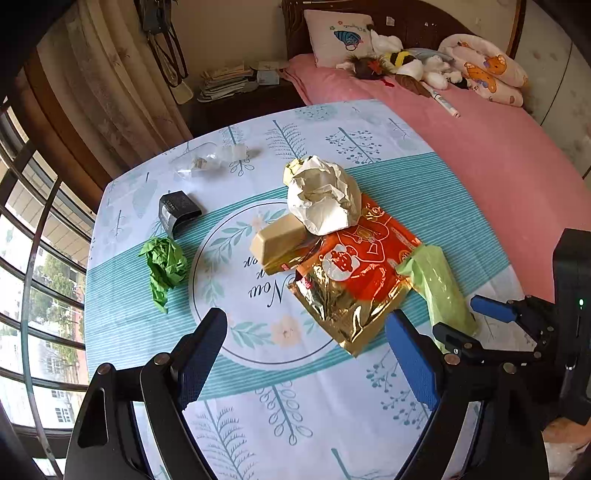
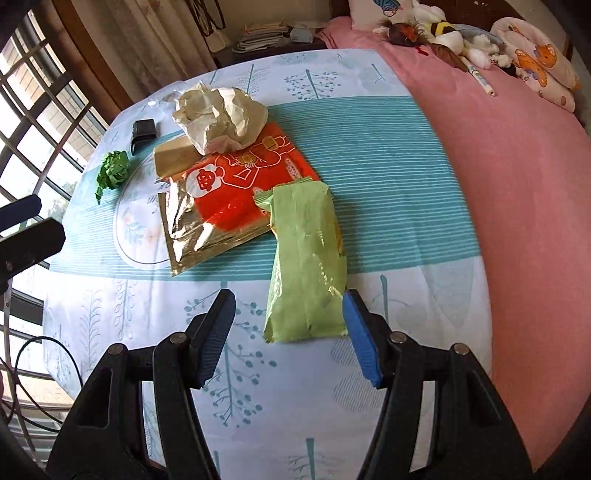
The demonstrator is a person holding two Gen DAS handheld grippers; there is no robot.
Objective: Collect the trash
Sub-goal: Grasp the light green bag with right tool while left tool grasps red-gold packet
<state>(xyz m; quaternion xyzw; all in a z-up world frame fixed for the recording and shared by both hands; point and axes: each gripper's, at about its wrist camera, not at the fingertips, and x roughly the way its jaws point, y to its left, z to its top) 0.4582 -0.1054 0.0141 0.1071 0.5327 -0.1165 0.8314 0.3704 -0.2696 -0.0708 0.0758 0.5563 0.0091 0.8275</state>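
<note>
Trash lies on a table with a patterned cloth (image 1: 258, 406). A crumpled white paper (image 1: 323, 195) rests on a red and gold foil bag (image 1: 354, 280) beside a beige box (image 1: 280, 242). A light green wrapper (image 2: 308, 266) lies at the bag's right edge. A crumpled green paper (image 1: 166, 266), a black box (image 1: 177, 210) and clear plastic (image 1: 210, 160) lie to the left. My left gripper (image 1: 306, 328) is open above the cloth near the foil bag. My right gripper (image 2: 288, 314) is open, its fingers either side of the green wrapper's near end.
A bed with a pink sheet (image 1: 498, 158) borders the table on the right, with a pillow (image 1: 340, 35), plush toys (image 1: 413, 64) and a marker (image 1: 445, 103). A barred window (image 1: 33, 295) is left. A dark nightstand with stacked papers (image 1: 225, 79) stands behind.
</note>
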